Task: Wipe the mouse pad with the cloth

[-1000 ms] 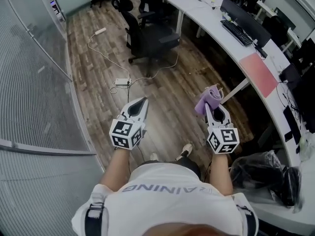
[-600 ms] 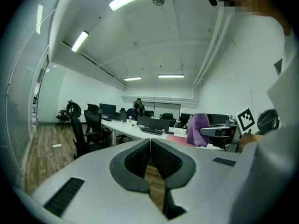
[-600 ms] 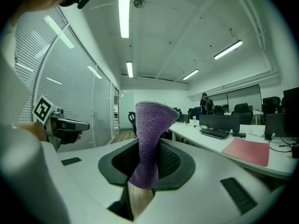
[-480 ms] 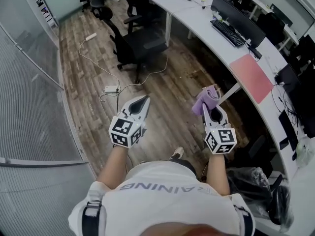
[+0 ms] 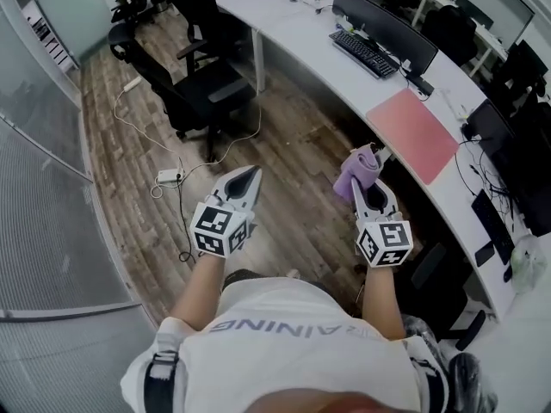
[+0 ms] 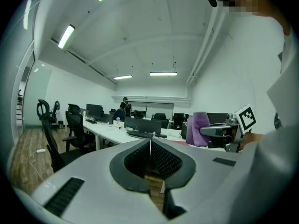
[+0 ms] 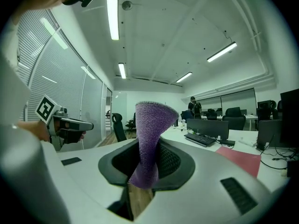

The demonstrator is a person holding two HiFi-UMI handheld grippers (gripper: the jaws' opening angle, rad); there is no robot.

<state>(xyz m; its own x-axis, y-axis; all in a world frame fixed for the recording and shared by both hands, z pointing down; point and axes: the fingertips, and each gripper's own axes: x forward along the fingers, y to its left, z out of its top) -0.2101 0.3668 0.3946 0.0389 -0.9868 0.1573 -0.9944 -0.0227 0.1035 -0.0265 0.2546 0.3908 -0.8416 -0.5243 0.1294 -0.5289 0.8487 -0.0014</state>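
Note:
A pink mouse pad (image 5: 411, 133) lies on the long white desk (image 5: 301, 33) ahead and to the right; the right gripper view shows this mouse pad (image 7: 240, 157) as a red slab at its right. My right gripper (image 5: 365, 181) is held over the floor just short of the desk edge, shut on a purple cloth (image 5: 358, 170) that sticks up out of the jaws (image 7: 148, 139). My left gripper (image 5: 248, 177) hangs over the wooden floor, jaws shut with nothing between them. In the left gripper view the cloth (image 6: 201, 129) shows beside the right gripper.
A keyboard (image 5: 365, 54) and a monitor (image 5: 382, 26) sit on the desk beyond the pad. A black office chair (image 5: 196, 83) stands left of the desk. A power strip (image 5: 169, 177) and cables lie on the floor. A glass partition (image 5: 43, 222) runs along the left.
The view has shifted toward the desk: the mouse pad and keyboard now sit closer and more central. Both grippers keep the same pose, the cloth still held in the right one.

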